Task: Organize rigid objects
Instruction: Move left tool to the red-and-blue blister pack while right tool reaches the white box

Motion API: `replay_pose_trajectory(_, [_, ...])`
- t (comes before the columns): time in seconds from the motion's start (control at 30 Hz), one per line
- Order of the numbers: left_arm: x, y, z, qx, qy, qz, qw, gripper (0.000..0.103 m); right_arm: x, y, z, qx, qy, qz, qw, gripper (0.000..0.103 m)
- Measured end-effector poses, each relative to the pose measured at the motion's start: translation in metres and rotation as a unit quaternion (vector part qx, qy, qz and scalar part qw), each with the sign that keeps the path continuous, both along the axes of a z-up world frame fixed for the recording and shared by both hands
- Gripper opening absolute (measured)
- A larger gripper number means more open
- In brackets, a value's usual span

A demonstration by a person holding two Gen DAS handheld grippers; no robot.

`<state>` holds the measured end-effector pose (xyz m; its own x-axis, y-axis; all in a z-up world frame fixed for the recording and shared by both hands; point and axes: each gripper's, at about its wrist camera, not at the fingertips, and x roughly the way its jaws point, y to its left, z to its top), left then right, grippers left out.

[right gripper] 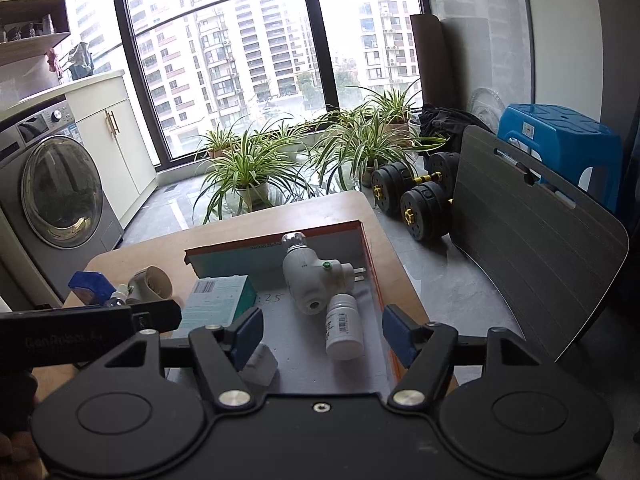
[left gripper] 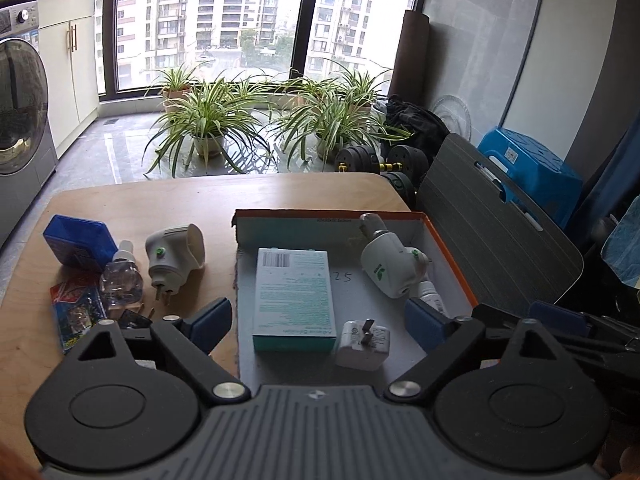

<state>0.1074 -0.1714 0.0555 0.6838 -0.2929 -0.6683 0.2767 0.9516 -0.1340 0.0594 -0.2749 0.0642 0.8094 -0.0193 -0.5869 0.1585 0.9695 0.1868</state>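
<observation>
Between parted right gripper [right gripper: 319, 336] fingers, white bottle [right gripper: 343, 332]

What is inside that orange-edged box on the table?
Inside the orange-edged box: a teal carton, a white charger plug, a white plug-in device and a white bottle. Whatever lies beneath them is hidden.

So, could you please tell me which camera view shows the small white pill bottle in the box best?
The right wrist view: the white pill bottle lies fully visible in the box. In the left wrist view, only part of the bottle shows, behind the left gripper's finger.
</observation>
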Motion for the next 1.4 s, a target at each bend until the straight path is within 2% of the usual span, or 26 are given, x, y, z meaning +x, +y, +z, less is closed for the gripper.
replay_pose_trajectory(0.17, [-0.008, 0.018, 0.002, 0.009, 0.002, 0.020, 0.9998, 0.101, -0.005, 0.019, 0.001, -0.002, 0.004, 0.015, 1.000, 0.082])
replay_pose_trajectory(0.47, [-0.022, 0.049, 0.005, 0.021, -0.002, 0.053, 0.9984, 0.102, -0.006, 0.053, 0.003, -0.007, 0.009, 0.046, 0.999, 0.083])
replay_pose_trajectory(1.0, [-0.030, 0.093, 0.002, 0.008, -0.002, 0.087, 0.9962, 0.101, 0.005, 0.097, 0.002, -0.027, 0.017, 0.090, 0.995, 0.083])
replay_pose_trajectory(1.4, [-0.037, 0.126, -0.008, 0.001, 0.007, 0.100, 0.9949, 0.101, 0.014, 0.130, -0.012, -0.026, 0.034, 0.126, 0.991, 0.083])
